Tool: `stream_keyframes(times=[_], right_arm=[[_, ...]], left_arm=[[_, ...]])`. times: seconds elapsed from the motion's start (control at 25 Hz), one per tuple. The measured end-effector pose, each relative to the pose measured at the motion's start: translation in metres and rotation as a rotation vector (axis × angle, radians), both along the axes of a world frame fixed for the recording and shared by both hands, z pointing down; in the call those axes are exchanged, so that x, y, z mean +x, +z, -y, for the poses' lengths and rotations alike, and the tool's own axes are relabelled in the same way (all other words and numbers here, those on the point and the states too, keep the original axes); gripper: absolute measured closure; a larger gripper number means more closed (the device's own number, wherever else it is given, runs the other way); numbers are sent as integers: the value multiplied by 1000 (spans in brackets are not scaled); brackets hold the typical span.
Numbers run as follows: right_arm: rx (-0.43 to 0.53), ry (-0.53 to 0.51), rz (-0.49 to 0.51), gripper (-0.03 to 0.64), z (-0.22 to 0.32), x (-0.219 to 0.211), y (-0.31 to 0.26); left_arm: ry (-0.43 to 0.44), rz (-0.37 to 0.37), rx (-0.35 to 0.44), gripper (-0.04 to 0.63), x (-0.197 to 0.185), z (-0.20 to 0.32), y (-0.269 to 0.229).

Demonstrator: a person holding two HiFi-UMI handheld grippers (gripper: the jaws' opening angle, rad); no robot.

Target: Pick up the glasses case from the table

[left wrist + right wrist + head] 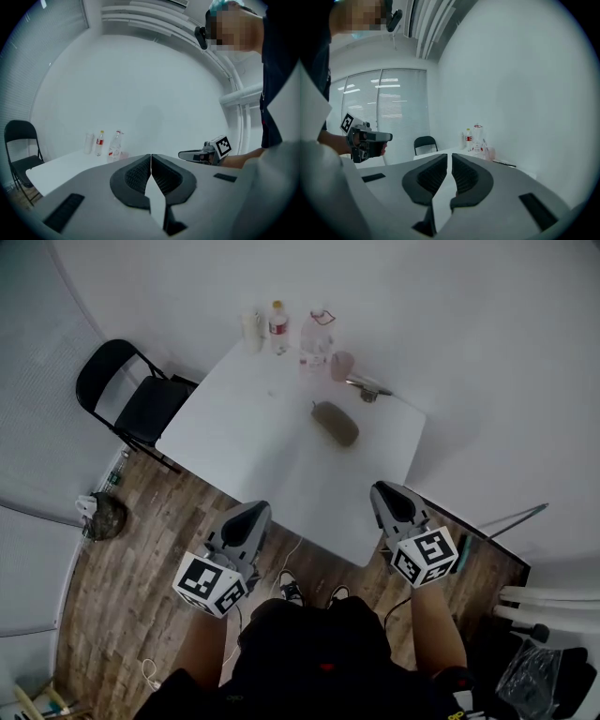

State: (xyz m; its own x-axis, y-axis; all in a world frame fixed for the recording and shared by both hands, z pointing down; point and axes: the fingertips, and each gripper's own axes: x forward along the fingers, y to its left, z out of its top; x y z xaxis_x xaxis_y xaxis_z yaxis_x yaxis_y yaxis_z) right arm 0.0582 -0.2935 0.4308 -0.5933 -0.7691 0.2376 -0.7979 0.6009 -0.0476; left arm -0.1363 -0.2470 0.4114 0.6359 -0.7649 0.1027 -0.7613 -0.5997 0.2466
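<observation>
A dark olive glasses case (335, 423) lies on the white table (244, 437), toward its far right part. Both grippers hover over the table's near edge, short of the case and apart from it. My left gripper (258, 508) is at the left, its jaws closed together (151, 157) with nothing between them. My right gripper (382, 489) is at the right, nearer the case, also shut and empty (449, 155). Neither gripper view shows the case; the jaws hide that part of the table.
Two bottles (278, 329) (317, 338), a pinkish cup (341, 365) and a metal item (367, 388) stand along the table's far edge. A black folding chair (131, 395) sits at its left. A bag (103, 517) lies on the wood floor; white pipes (553, 601) at right.
</observation>
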Motion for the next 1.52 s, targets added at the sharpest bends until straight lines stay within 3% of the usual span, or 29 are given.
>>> stream_keyframes(times=[0.08,0.16,0.4,0.56,1.0,1.16,1.52], right_arm=[[-24,-17,-17,582,18,-6,10],[-48,-39,-37,451,38,-12,24],[-104,-53,-175,302,107,-13,89],[-176,-29,-207,275,154,-6,131],[-316,-83,-362,242,246,-3,227],[-393,-117,-418,219,265,-5,267],[-519,-138,-429,209,280,-11,315]], left_arm=[[-4,-6,-9,574,-3,7,6],[-13,-10,-21,574,-6,14,15],[-54,-3,-83,574,-7,27,43],[-107,-33,-143,574,-6,36,56],[-188,-25,-201,574,2,63,79],[-211,-12,-220,574,-1,68,87],[-232,6,-259,574,-8,72,104]])
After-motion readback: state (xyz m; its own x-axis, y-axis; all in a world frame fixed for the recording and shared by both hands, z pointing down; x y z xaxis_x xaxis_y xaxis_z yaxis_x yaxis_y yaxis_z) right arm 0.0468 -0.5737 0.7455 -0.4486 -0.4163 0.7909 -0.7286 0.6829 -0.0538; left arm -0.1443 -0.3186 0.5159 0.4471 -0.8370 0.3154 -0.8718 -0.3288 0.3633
